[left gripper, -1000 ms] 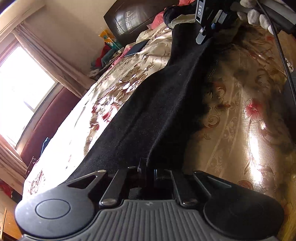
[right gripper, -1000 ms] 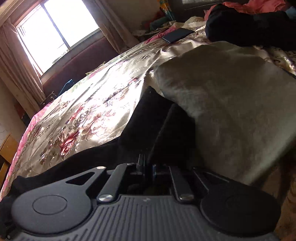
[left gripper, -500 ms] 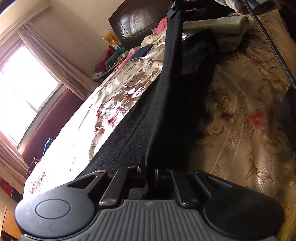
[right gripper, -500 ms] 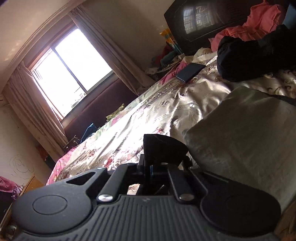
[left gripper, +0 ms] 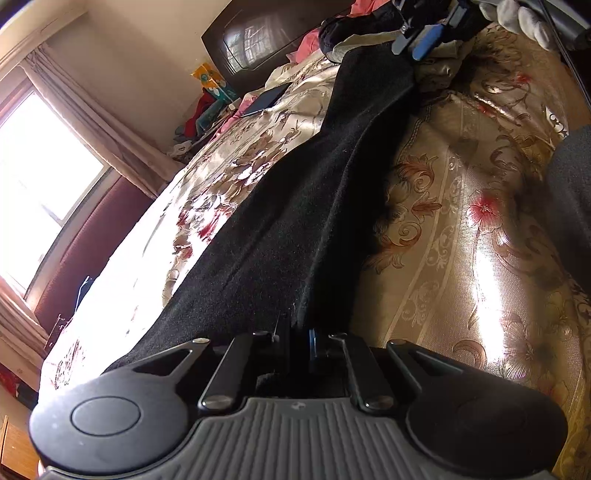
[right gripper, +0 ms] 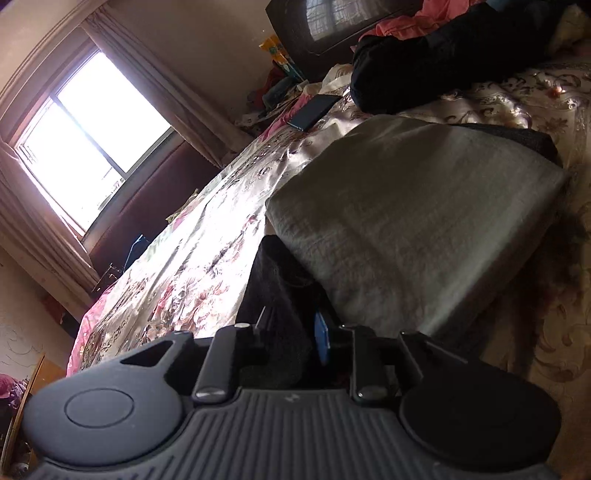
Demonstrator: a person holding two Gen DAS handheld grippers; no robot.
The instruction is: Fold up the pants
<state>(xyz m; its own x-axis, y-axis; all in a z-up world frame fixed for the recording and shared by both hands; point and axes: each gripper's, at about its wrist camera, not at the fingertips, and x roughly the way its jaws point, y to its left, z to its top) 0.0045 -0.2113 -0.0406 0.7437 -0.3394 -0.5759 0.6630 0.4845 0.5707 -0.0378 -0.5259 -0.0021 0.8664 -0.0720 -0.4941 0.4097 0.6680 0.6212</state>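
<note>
Black pants [left gripper: 295,206] stretched lengthwise between claws, left claw [left gripper: 295,334], right claw [right gripper: 291,328], both clamped on fabric

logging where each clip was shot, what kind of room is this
Most likely a home bedroom: black pants are spread over a bed with a floral satin bedspread, a dark headboard stands behind, and a curtained window lights the room.

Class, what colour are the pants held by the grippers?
Black. The pants show best in the left wrist view, stretched across the floral bedspread.
</note>
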